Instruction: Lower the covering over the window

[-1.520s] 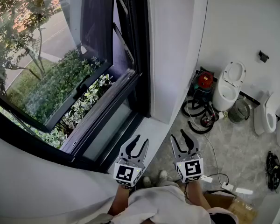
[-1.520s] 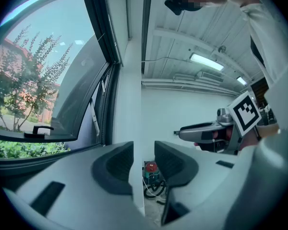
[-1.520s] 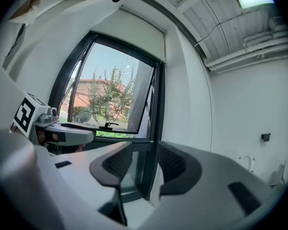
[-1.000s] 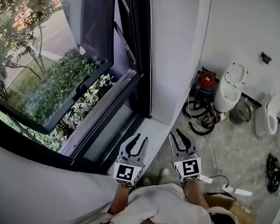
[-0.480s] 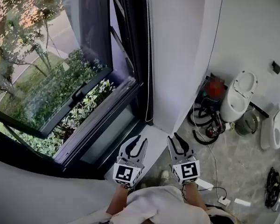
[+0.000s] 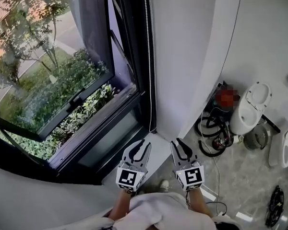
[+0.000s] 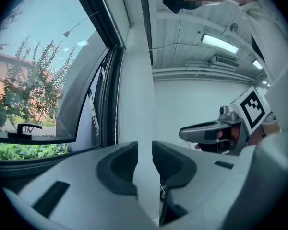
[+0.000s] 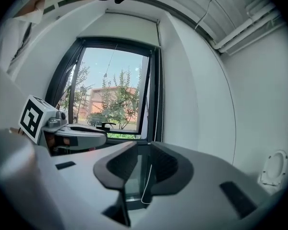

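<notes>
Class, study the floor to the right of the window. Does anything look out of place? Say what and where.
Yes. A toilet stands by the white wall beside a tangle of black hoses, and a second toilet stands next to it. They look stored there rather than fitted.

Grey left gripper (image 6: 142,144) and grey right gripper (image 6: 178,144) have neared the thin white pull cord (image 6: 149,80), it seems; their jaws have been closing, empty.

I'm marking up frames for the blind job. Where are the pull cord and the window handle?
cord (image 6: 148,80): head view, midway down its run beside the dark frame.
handle (image 8: 106,125): right gripper view, on its black lever.
</notes>
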A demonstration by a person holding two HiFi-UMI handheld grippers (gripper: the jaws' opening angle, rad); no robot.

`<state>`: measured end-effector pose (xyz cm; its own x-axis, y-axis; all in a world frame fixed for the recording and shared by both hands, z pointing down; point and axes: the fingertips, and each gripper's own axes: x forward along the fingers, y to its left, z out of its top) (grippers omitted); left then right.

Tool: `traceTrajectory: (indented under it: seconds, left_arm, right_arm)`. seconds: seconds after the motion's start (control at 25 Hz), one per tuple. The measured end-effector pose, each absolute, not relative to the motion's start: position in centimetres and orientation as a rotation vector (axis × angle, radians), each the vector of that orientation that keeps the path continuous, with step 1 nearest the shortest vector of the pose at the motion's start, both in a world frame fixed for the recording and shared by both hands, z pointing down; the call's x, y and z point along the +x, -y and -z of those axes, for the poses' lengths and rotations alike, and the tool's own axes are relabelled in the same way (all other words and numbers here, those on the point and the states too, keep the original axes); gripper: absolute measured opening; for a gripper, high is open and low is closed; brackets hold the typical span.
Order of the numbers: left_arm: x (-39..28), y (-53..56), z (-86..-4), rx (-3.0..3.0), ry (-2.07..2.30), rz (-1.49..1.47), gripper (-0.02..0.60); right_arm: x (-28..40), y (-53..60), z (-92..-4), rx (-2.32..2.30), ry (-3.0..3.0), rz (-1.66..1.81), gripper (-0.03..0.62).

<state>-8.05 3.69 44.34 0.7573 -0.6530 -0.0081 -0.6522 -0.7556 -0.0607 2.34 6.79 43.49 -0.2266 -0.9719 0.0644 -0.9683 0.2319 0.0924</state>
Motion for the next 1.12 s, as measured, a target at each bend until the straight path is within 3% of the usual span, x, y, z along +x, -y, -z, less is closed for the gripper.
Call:
traceTrajectory:
  seconds: [1.12]
  left_arm:
    - [-0.7, 3.3, -43.2, -2.858, -1.087, -0.055, 0.097]
  right_arm:
    - [8.4, 1.0, -43.1, 1.822, 2.396, 0.086, 0.052]
